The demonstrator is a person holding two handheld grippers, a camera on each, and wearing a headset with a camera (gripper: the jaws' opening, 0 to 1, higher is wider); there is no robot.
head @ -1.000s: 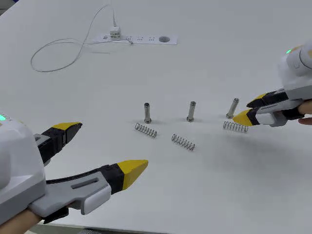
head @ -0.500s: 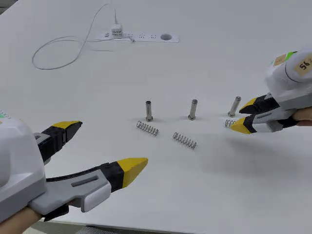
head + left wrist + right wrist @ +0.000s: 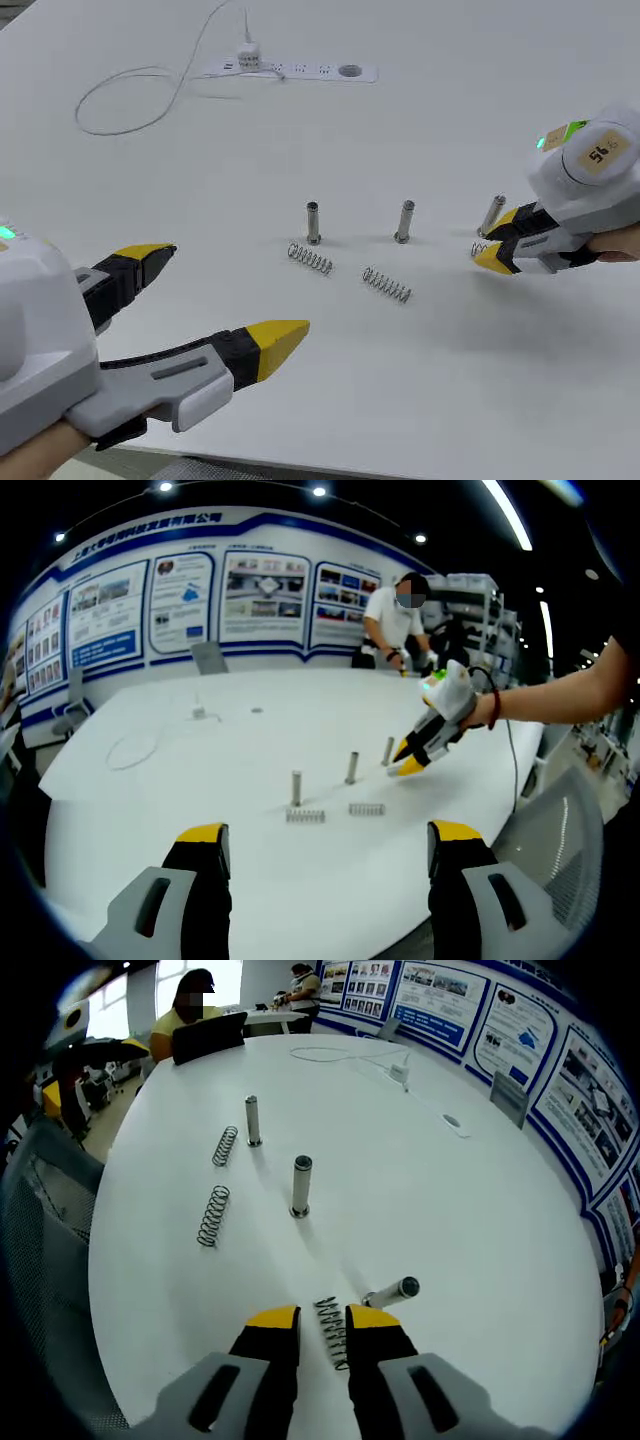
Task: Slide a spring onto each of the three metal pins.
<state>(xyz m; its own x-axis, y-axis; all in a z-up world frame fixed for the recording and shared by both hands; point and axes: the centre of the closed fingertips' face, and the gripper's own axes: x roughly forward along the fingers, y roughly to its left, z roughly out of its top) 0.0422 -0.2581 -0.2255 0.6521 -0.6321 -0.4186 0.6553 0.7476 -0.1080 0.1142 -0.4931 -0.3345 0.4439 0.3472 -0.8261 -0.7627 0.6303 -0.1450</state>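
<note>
Compared with a second ago, the right gripper point(image 3: 487, 245) has come forward and down over the right-hand coiled steel wire spring point(image 3: 331, 1332). That spring lay then fully visible beside the jaw tips, and now it lies between them. The jaws have also narrowed. We judge that the first pick-up is just beginning; no spring is on a pin yet.

The left gripper point(image 3: 228, 290) has stayed at the near left over the white table point(image 3: 420, 400), with its jaws wide apart and holding nothing.

The three short grey metal pins stand upright in a row: the left pin point(image 3: 313, 222), the middle pin point(image 3: 404, 221) and the right pin point(image 3: 491, 215). The left spring point(image 3: 310, 259) and the middle spring point(image 3: 386, 285) lie flat just near of their pins, untouched.

In the head view the right gripper hides most of its spring; only a few coils show at the tip. The right gripper view shows what is missing there: the spring lies lengthwise between the two yellow tips, with the right pin just beside it. One jaw seems to touch the coils and the other seems to leave a slim gap, so we cannot tell if the spring is already clamped. The left gripper view shows the whole row from the near side, with the right gripper low at the right end.
</note>
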